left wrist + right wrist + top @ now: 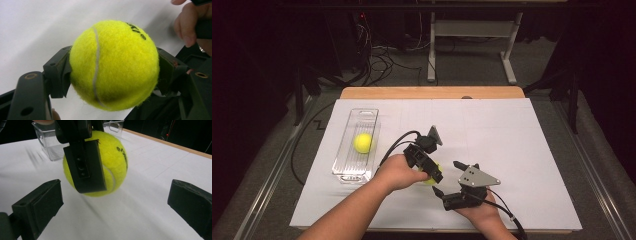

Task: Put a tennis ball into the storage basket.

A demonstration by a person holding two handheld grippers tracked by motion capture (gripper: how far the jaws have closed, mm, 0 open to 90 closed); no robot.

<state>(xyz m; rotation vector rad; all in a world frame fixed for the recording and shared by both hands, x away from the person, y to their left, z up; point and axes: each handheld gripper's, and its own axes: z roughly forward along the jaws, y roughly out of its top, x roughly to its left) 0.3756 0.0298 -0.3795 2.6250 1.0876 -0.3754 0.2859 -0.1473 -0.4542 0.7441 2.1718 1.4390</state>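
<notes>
The left tool (435, 173) pinches a fuzzy yellow-green tennis ball with a white seam and black lettering (113, 65), one black pad pressed to each side of it, and in the right gripper view the ball (112, 157) hangs clear of the white paper-covered worktop (522, 145), casting a soft shadow beneath it. The right tool (115, 207) sits just beside it on the person's right, its jaws spread wide with nothing between them and aimed at the held ball; the hand on that tool (190, 22) shows at the upper right edge of the left gripper view, close to the ball. To the left stands a long clear plastic tray with handle cut-outs at its ends (343, 155), and a second yellow-green tennis ball (362, 143) lies inside it near the middle. Between the held ball and that tray the white surface lies bare. A wooden edge (432, 92) borders the far side of the worktop, and beyond it grey floor carries loose black cables (382, 60) and the white legs of another table (472, 30). A black cable (307, 145) loops off the left edge of the worktop.
</notes>
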